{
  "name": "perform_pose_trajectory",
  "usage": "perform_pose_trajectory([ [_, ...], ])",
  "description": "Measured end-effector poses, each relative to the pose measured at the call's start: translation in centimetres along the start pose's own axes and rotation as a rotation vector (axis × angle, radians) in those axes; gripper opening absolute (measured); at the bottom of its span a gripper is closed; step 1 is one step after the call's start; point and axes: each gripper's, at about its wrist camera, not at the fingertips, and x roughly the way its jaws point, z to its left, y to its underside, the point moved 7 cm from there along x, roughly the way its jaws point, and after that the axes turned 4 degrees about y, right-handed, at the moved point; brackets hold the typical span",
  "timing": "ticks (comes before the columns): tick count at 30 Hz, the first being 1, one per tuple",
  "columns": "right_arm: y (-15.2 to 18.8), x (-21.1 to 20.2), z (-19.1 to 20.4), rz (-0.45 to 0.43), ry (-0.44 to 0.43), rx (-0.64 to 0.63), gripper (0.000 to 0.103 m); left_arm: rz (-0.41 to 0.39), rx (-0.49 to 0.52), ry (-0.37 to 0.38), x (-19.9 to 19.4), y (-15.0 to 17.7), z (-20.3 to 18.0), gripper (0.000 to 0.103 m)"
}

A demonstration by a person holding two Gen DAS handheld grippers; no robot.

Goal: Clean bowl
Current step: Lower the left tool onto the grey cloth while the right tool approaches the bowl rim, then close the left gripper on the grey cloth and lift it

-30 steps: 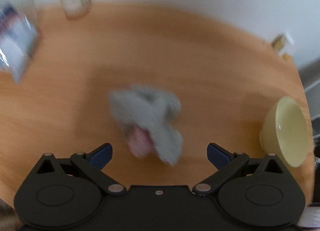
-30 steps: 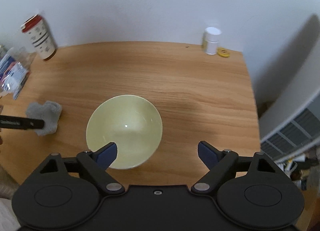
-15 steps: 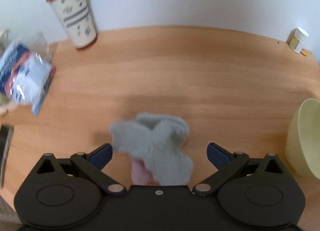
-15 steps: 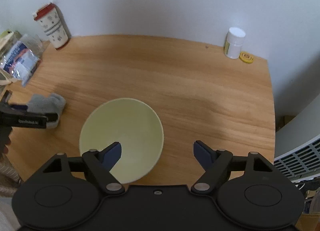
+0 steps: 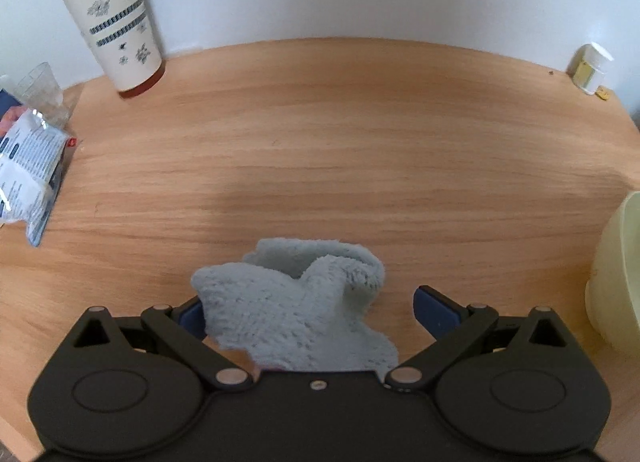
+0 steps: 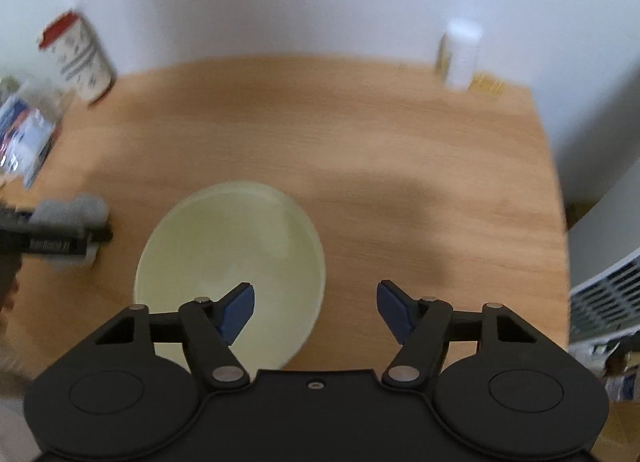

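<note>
Left gripper (image 5: 310, 312) spread wide — a grey fleece cloth (image 5: 296, 310) lies between its fingers. Right gripper (image 6: 316, 308) spread too, its left finger above the pale-yellow bowl (image 6: 230, 262).

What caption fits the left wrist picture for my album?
Open left gripper around a fluffy grey cloth on the wooden table, bowl at right.
</note>
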Motion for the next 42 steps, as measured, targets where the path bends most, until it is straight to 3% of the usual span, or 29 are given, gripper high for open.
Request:
perform_pose_trajectory([
  [3, 0.1, 0.3, 0.4, 0.002, 0.073, -0.091, 0.074, 0.011, 0.011, 0.018, 0.4, 0.1, 0.1, 0.102],
  [6, 0.0, 0.3, 0.9, -0.011, 0.114, -0.145, 0.076, -0.047, 0.018, 0.095, 0.0, 0.0, -0.2, 0.102],
  [8, -0.1, 0.2, 1.3, -0.023, 0.118, -0.163, 0.081, -0.082, 0.055, 0.087, -0.5, 0.0, -0.4, 0.103],
  [13, -0.2, 0.4, 1.3, 0.004, 0.092, -0.132, 0.081, -0.029, 0.033, 0.113, 0.3, 0.3, -0.4, 0.103],
  [16, -0.5, 0.5, 1.5, 0.014, 0.052, -0.08, 0.081, -0.039, 0.04, 0.105, 0.6, 0.2, -0.2, 0.103],
  [19, -0.8, 0.4, 2.0, -0.024, 0.088, -0.129, 0.081, -0.041, 0.041, 0.095, 0.7, 0.3, -0.2, 0.103],
  [29, 0.2, 1.7, 2.9, 0.058, 0.077, -0.16, 0.081, -0.03, 0.037, 0.094, 0.4, 0.2, 0.0, 0.103],
  [34, -0.1, 1.2, 2.7, 0.033, 0.051, -0.116, 0.081, -0.031, -0.037, 0.114, 0.2, -0.1, 0.6, 0.103],
  [40, 0.1, 1.5, 3.2, 0.011, 0.107, -0.171, 0.081, -0.012, 0.005, 0.084, 0.4, 0.1, 0.2, 0.102],
  [42, 0.0, 1.2, 3.3, -0.029, 0.088, -0.175, 0.081, -0.011, 0.01, 0.076, 0.3, 0.2, 0.1, 0.103],
])
